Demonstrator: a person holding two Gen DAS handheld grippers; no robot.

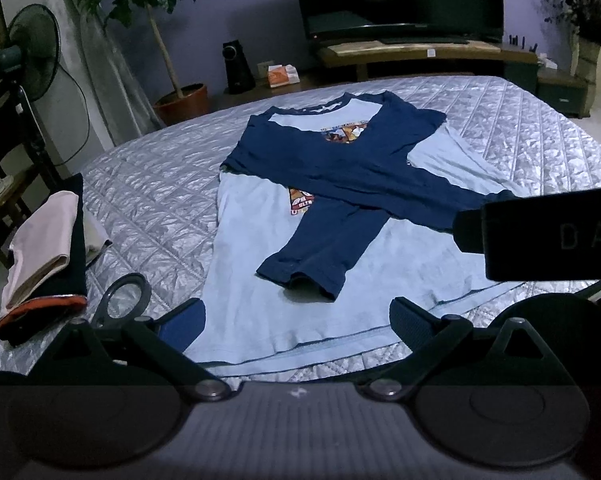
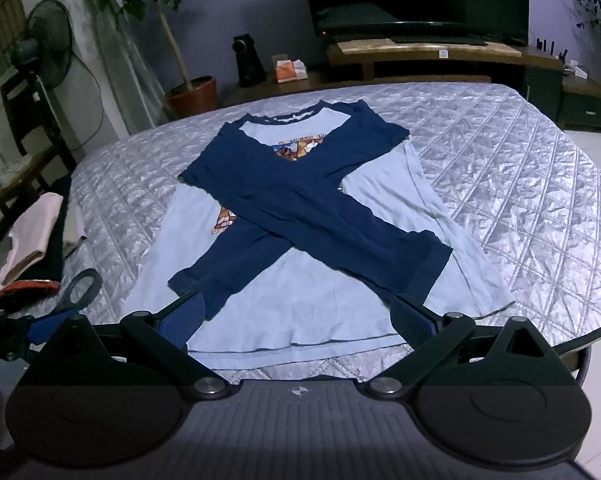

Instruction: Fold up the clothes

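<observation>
A light blue long-sleeved shirt (image 1: 260, 280) (image 2: 320, 312) lies flat, front up, on the quilted bed. Its two navy sleeves (image 1: 332, 240) (image 2: 340, 224) are folded across the chest and cross each other in an X. My left gripper (image 1: 298, 320) is open over the hem at the near edge, with nothing between its blue pads. My right gripper (image 2: 296, 318) is open too, its fingers hovering at the sleeve cuffs and hem. The right gripper's black housing (image 1: 540, 236) shows at the right of the left wrist view.
Scissors (image 1: 120, 296) (image 2: 80, 288) lie on the silver quilt (image 1: 160, 184) left of the shirt. A stack of folded clothes (image 1: 44, 256) (image 2: 28, 248) sits at the bed's left edge. Beyond the bed stand a fan (image 1: 28, 56), a potted plant (image 1: 180, 100) and a TV (image 1: 400, 0).
</observation>
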